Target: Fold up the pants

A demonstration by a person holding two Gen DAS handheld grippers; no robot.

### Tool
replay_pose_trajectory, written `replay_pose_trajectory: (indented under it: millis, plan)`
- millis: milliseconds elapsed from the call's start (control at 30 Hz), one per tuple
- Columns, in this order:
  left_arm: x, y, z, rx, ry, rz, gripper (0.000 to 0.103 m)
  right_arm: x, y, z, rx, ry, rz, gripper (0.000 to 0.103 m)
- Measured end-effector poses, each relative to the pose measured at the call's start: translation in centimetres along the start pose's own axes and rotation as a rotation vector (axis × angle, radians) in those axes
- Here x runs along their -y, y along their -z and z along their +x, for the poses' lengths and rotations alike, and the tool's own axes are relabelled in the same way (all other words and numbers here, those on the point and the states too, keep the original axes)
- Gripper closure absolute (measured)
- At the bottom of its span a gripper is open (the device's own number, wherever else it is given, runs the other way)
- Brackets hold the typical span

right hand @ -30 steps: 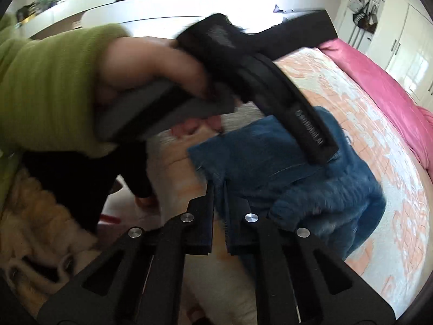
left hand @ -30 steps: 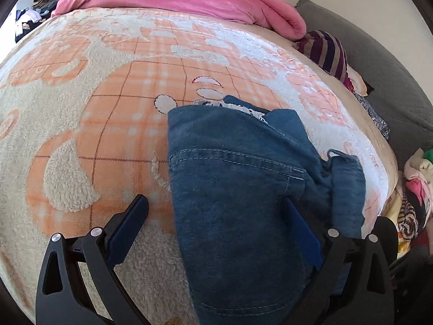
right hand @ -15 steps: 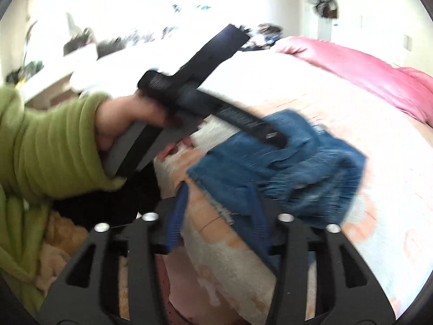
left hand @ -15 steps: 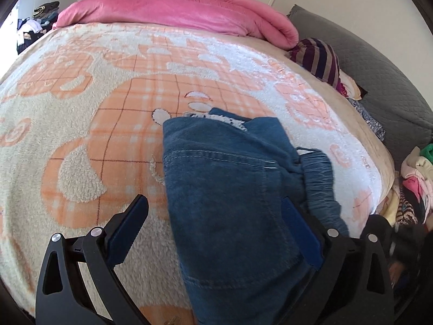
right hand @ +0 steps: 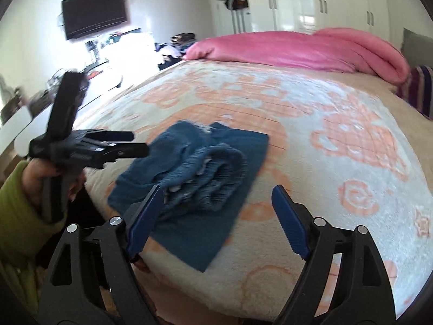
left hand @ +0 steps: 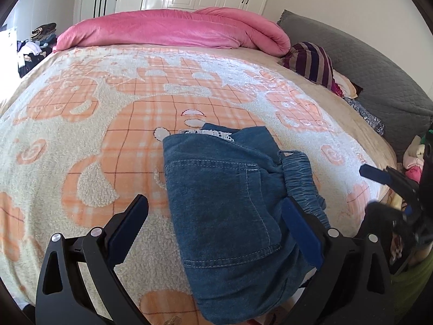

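Blue denim pants (left hand: 222, 195) lie folded into a thick bundle near the front edge of the bed, elastic waistband bunched on the right side. My left gripper (left hand: 213, 203) hovers open above them, one finger on each side, pads not pressing. In the right wrist view the pants (right hand: 200, 168) sit just beyond my right gripper (right hand: 216, 189). Its jaws are opening, with nothing gripped between them. The left gripper (right hand: 140, 143) shows there too, held by a hand (right hand: 40, 170) in a green sleeve. The right gripper (left hand: 387, 192) appears at the right edge of the left wrist view.
The bed carries a fleecy orange-and-cream blanket (left hand: 108, 124), with a rolled pink duvet (left hand: 176, 29) along its far end. A striped cushion (left hand: 311, 62) and grey padded headboard (left hand: 379, 81) stand on the right. Loose clothes (left hand: 414, 159) are piled beside the bed. White wardrobes and a wall television (right hand: 94, 10) stand beyond.
My right gripper went from shut to wide open, rolled upright and drew back off the pants. The left gripper lifted and pulled back slightly. The waistband now lies bunched on the bundle.
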State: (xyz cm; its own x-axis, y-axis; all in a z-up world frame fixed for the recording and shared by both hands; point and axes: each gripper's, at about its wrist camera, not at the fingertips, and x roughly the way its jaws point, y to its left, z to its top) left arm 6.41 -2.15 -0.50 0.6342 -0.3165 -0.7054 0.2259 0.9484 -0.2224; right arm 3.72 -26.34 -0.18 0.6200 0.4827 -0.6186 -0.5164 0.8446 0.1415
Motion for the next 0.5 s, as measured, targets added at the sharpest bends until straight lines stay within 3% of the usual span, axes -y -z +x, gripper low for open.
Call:
replay_pose_trajectory:
  millis: [200, 300, 500]
  plan:
    - [-1.2, 0.9, 1.4, -0.038, -0.002, -0.037, 0.005, 2.4, -0.4, 2.7, -0.066, -0.020, 0.132, 0.025]
    - [-2.1, 1.2, 2.2, -0.056, 0.018, -0.078, 0.005, 3.1, -0.6, 4.8, -0.121, -0.064, 0.187, 0.041]
    - [-2.9, 1.6, 3.7, -0.072, 0.059, -0.125, 0.005, 3.9, -0.7, 7.5, -0.187, -0.097, 0.248, 0.049]
